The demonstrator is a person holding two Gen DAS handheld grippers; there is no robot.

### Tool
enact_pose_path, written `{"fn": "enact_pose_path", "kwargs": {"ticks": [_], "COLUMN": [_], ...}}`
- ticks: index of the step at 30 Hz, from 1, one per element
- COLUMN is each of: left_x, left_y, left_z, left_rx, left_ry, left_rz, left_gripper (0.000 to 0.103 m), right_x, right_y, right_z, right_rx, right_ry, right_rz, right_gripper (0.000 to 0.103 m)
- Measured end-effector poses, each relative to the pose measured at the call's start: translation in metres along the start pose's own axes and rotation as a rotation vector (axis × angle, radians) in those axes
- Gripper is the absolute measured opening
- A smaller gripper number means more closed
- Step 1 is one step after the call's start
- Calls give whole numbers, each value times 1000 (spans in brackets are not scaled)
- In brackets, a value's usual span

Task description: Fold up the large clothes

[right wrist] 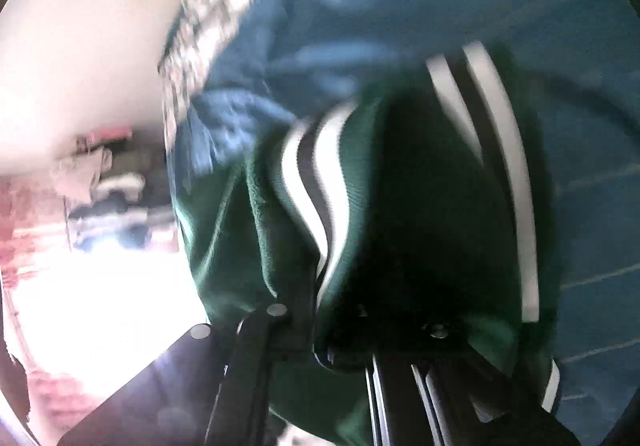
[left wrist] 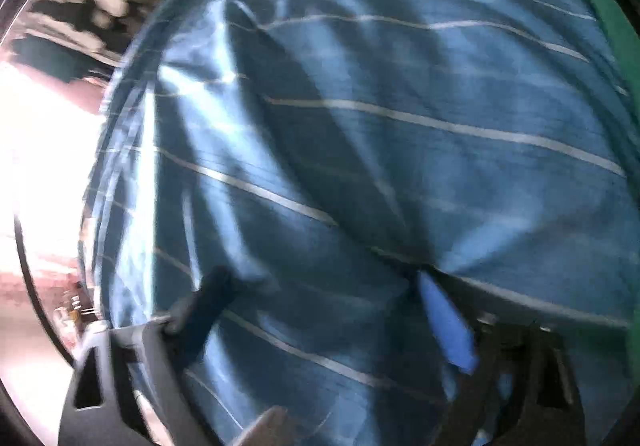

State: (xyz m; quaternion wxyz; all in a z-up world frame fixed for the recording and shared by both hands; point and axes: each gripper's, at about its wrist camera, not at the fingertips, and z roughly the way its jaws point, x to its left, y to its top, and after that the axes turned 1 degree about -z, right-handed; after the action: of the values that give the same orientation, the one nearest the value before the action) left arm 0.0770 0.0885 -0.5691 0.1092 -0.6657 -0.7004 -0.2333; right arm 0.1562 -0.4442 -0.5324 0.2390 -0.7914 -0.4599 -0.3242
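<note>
Green garment [right wrist: 400, 206], white-and-black stripes running lengthwise away from your lens, hangs bunched over the blue striped sheet [left wrist: 400, 126]; your left gripper [left wrist: 320, 310] spreads wide above bare sheet, your right gripper [right wrist: 320, 330] pinches the green cloth.

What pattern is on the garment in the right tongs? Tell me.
Dark green garment with white stripes, best in the right wrist view.
</note>
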Motion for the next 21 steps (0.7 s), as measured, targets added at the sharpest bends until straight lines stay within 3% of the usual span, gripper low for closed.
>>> {"fn": "enact_pose_path", "kwargs": {"ticks": [2, 4, 6, 8, 9, 11, 13, 15, 19, 21], "left_x": [1, 8, 17, 28, 35, 46, 59, 64, 38, -3], "left_y": [1, 1, -1, 1, 4, 16, 34, 52, 99, 124], "left_z": [2, 4, 8, 11, 10, -1, -40, -81, -159, -180], "left_rx": [7, 13, 17, 69, 93, 117, 37, -37, -130, -149], "left_ry": [-13, -49, -106, -163, -174, -165, -161, -201, -349, -398], "left_rz": [-15, -45, -93, -135, -145, -168, -190, -211, -197, -134], "left_gripper": [103, 103, 103, 103, 103, 103, 103, 103, 103, 103], "right_x": [14, 13, -14, -39, -45, -42, -32, -27, -57, -71], "right_y": [13, 27, 44, 51, 49, 41, 27, 6, -38, -56], "right_z": [-34, -53, -44, -13, -5, -7, -25, -47, -57, -51], "right_rx": [-130, -213, -179, -34, 16, 47, 30, 6, 114, 161], "right_ry": [37, -18, -148, -244, -233, -198, -188, -183, -123, -135], "right_rz": [37, 57, 144, 177, 186, 161, 89, 58, 128, 134], "right_gripper": [3, 2, 3, 4, 5, 15, 55, 76, 76, 76]}}
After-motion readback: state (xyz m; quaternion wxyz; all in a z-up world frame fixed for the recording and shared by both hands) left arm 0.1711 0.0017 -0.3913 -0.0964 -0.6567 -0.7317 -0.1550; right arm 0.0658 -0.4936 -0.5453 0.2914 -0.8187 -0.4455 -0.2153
